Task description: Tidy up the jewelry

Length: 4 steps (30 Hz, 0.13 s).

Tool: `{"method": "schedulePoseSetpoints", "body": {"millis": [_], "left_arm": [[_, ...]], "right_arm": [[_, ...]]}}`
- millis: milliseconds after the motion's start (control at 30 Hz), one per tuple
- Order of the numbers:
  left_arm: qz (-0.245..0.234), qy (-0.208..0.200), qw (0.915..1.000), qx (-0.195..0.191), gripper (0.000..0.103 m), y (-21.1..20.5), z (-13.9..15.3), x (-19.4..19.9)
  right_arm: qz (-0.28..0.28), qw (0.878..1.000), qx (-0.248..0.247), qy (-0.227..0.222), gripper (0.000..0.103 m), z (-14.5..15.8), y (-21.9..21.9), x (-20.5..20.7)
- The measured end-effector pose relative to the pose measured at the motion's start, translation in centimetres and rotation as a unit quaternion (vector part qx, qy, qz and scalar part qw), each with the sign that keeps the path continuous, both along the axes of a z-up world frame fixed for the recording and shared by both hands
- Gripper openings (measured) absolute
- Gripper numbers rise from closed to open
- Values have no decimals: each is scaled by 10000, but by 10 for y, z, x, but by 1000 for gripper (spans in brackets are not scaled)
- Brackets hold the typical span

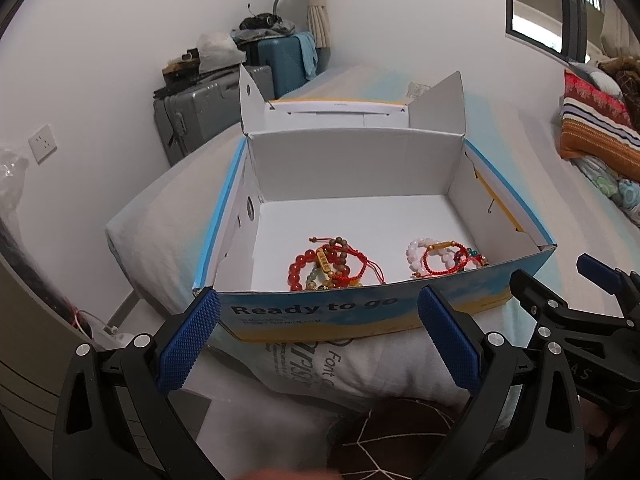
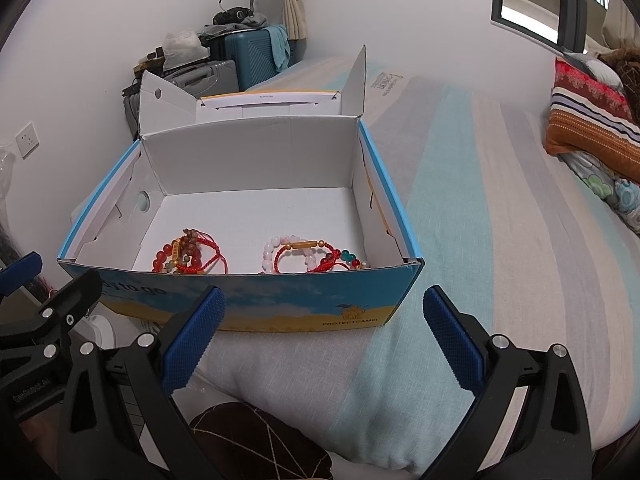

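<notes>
You are holding the left gripper point(image 1: 318, 334) and right gripper point(image 2: 324, 334) wide open and empty, near the box point(image 2: 256, 304), risking snagging the tangled bracelets point(image 2: 188, 258) lying inside against its near wall.

Soft window daylight, sharp focus, fisheye-warped dark corners

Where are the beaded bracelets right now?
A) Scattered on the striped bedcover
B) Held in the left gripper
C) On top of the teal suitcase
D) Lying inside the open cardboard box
D: two heaps of beaded bracelets, the red and brown heap and the pink and white heap, lie on the white floor of the open blue and yellow cardboard box; both the left gripper and the right gripper are open and empty.
</notes>
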<state>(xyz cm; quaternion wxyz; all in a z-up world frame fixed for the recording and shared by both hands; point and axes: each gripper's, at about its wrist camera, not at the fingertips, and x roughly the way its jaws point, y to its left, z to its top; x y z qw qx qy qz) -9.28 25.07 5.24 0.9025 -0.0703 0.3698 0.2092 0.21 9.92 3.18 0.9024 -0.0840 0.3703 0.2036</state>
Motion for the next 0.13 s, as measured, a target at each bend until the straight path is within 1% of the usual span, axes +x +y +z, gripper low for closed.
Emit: {"method": "schedulePoseSetpoints", "body": {"millis": [133], "left_arm": [[-14, -3, 10000, -5, 97, 0, 0, -1]], "right_arm": [[-3, 10000, 1, -1, 95, 0, 0, 0]]}}
